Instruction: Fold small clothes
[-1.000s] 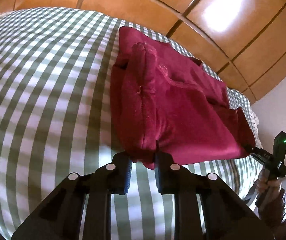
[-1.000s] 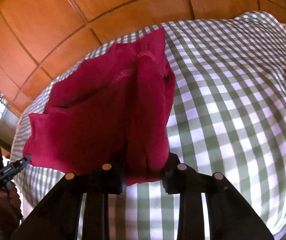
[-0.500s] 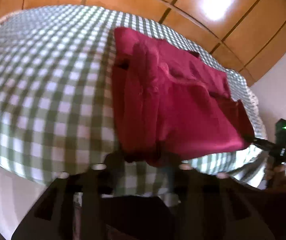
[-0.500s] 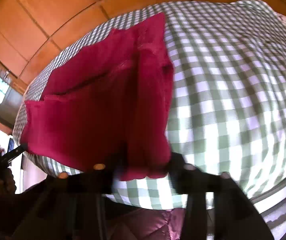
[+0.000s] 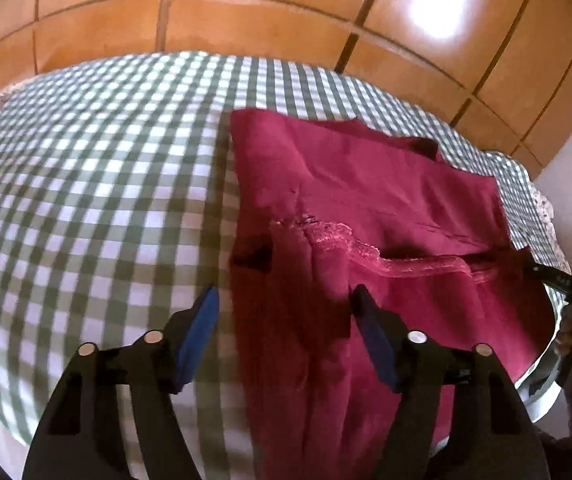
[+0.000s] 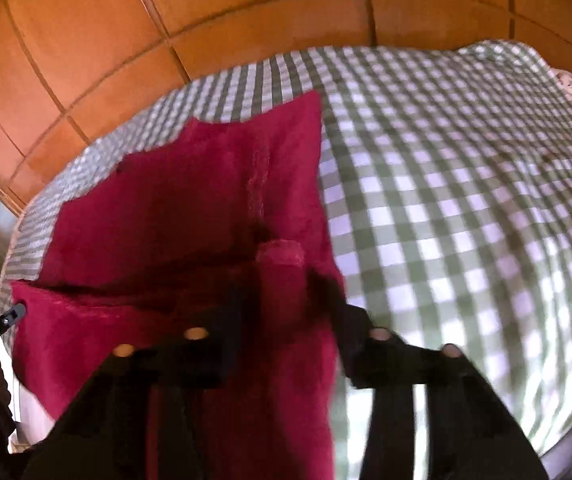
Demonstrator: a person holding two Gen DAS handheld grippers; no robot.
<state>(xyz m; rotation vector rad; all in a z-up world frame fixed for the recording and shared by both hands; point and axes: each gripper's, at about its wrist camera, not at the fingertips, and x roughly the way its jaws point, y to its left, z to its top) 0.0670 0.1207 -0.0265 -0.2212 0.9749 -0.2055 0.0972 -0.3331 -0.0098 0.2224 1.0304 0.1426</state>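
Red garment point(image 5: 370, 200) lies spread on the checked bedcover point(image 5: 105, 184), its near edge doubled over, so I judge one fold is laid. My left gripper point(image 5: 281, 304) is opening, its pads astride that folded edge and off the cloth, letting it settle. My right gripper point(image 6: 286, 312) is closing over a raised ridge of fabric; blur hides whether it pinches yet
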